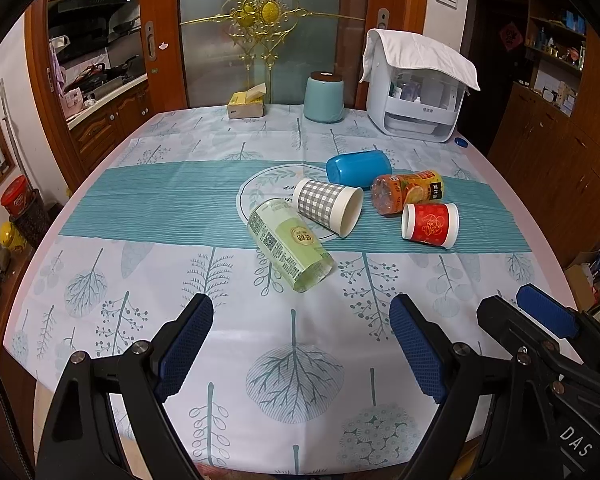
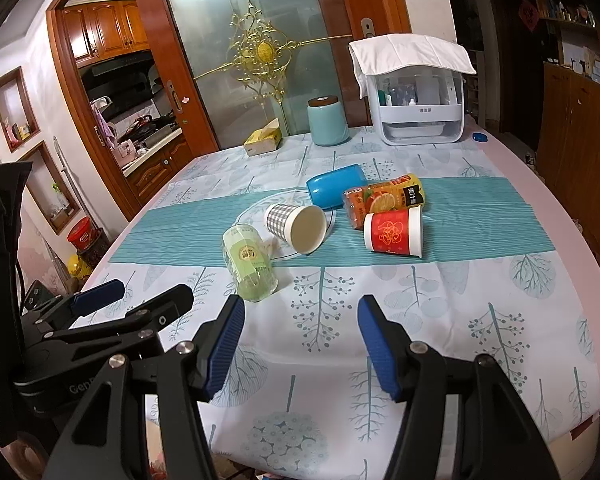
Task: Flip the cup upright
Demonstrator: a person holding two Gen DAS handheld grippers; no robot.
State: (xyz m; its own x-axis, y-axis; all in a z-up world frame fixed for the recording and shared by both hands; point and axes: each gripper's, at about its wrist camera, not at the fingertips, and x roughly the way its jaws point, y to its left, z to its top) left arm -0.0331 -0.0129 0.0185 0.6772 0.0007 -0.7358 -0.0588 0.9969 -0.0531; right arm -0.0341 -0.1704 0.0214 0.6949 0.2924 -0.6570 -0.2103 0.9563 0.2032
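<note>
Left gripper (image 1: 300, 344) and right gripper (image 2: 300, 344), ribbed blue pads spread wide and empty, over bare printed tablecloth (image 1: 100, 264); checked paper cup (image 1: 329, 205) lies sideways mid-table, touching green-labelled bottle (image 1: 290, 244), red cup (image 1: 430, 225) apart.

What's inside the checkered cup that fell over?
The checkered cup lies on its side, mouth toward the camera. Its white inside looks empty. The deepest part near the bottom is shaded, so that bit is less clear.
</note>
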